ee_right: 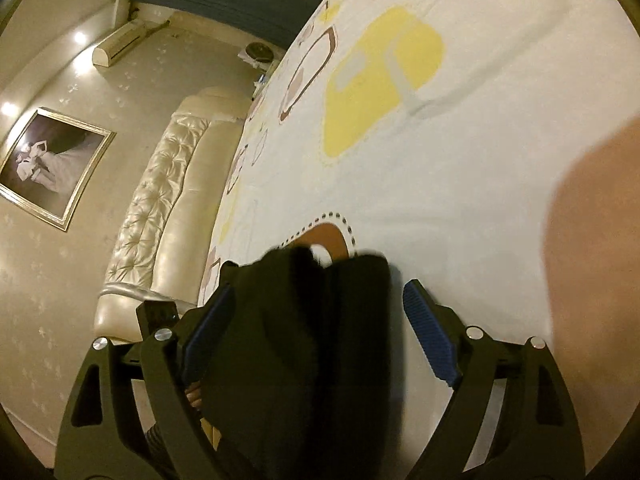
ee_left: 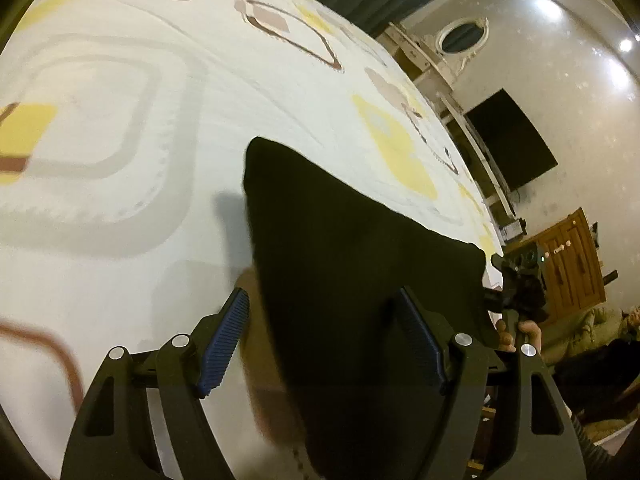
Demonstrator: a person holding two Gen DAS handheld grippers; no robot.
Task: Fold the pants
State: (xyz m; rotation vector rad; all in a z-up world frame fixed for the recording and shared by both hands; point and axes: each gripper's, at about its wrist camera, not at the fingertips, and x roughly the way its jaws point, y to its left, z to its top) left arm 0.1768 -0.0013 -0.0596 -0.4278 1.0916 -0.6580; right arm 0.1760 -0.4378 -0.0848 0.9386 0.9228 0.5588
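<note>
Black pants (ee_left: 352, 264) lie folded on the patterned bed cover (ee_left: 120, 160). Left tool (ee_left: 324, 332) and right tool (ee_right: 316, 320) each straddle the pants, jaws wide, gripping nothing.

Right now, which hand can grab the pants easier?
Probably right. The right gripper has the pants filling the gap between its open jaws. The left gripper has them nearer one pad.
</note>
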